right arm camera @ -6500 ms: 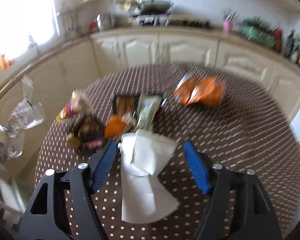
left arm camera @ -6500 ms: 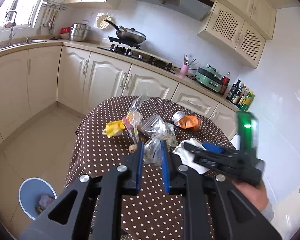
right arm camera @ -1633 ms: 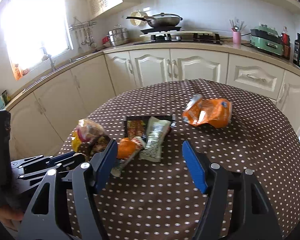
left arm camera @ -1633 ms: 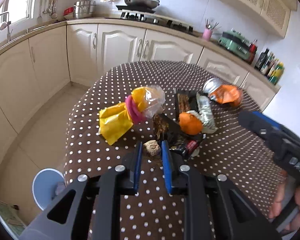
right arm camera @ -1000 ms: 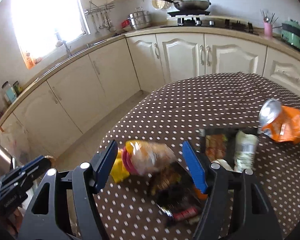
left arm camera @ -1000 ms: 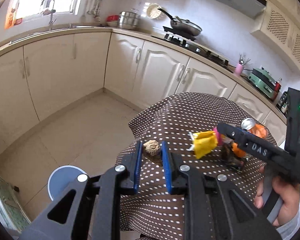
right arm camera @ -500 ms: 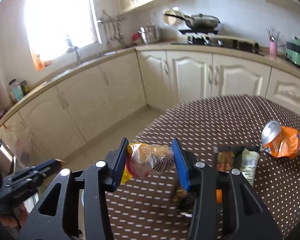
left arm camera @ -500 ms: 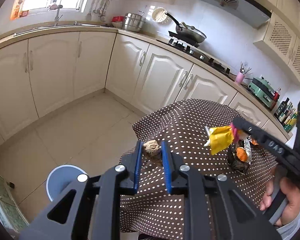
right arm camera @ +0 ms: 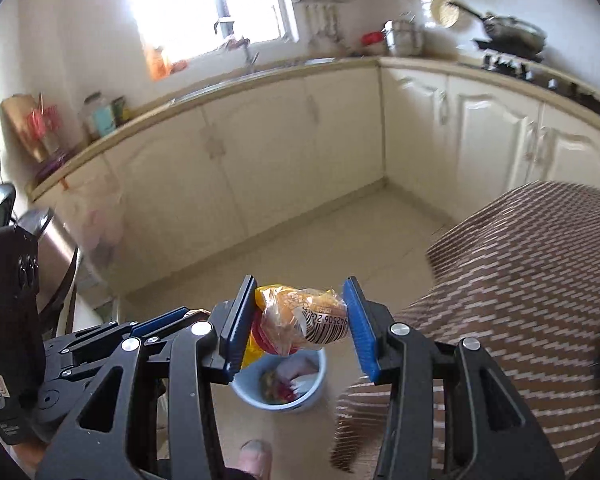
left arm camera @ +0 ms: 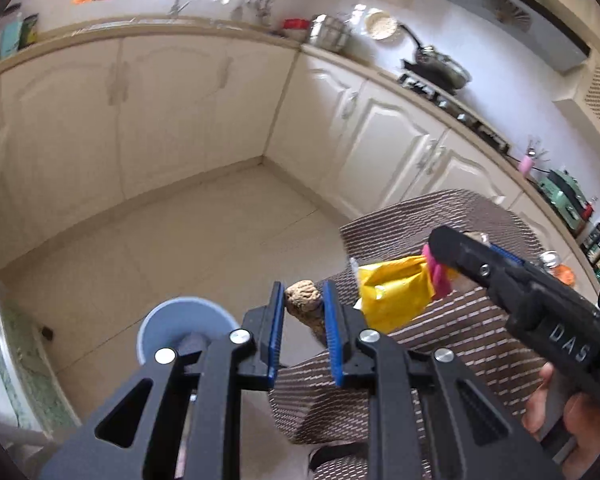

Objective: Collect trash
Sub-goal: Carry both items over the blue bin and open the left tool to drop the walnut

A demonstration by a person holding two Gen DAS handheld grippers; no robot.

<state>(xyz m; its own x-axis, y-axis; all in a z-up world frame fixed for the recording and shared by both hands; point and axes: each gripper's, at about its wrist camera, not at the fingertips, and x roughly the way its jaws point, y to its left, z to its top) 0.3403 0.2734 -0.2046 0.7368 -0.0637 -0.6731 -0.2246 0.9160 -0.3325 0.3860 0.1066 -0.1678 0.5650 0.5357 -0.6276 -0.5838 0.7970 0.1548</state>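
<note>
My left gripper point(left arm camera: 302, 300) is shut on a small brown lump of food scrap point(left arm camera: 303, 301), held in the air beyond the table's edge. The light blue trash bin point(left arm camera: 180, 326) stands on the floor below and to its left. My right gripper point(right arm camera: 300, 312) is shut on a clear plastic food bag point(right arm camera: 306, 320) with a barcode and a yellow and pink end. It hangs above the bin point(right arm camera: 312, 390), which holds several scraps. In the left wrist view the right gripper point(left arm camera: 456, 248) holds the yellow bag point(left arm camera: 392, 292) over the table edge.
The round table with the brown dotted cloth point(right arm camera: 540, 280) is on the right. An orange crushed can point(left arm camera: 556, 266) lies on its far side. Cream cabinets point(right arm camera: 260, 152) line the room behind a tiled floor point(left arm camera: 160, 240). A dark chair point(right arm camera: 4, 216) is at the left.
Both grippers have swung left, away from the table toward the bin. The bag now hangs over the bin, and the bin looks nearer to the left gripper. Both grips are unchanged.
</note>
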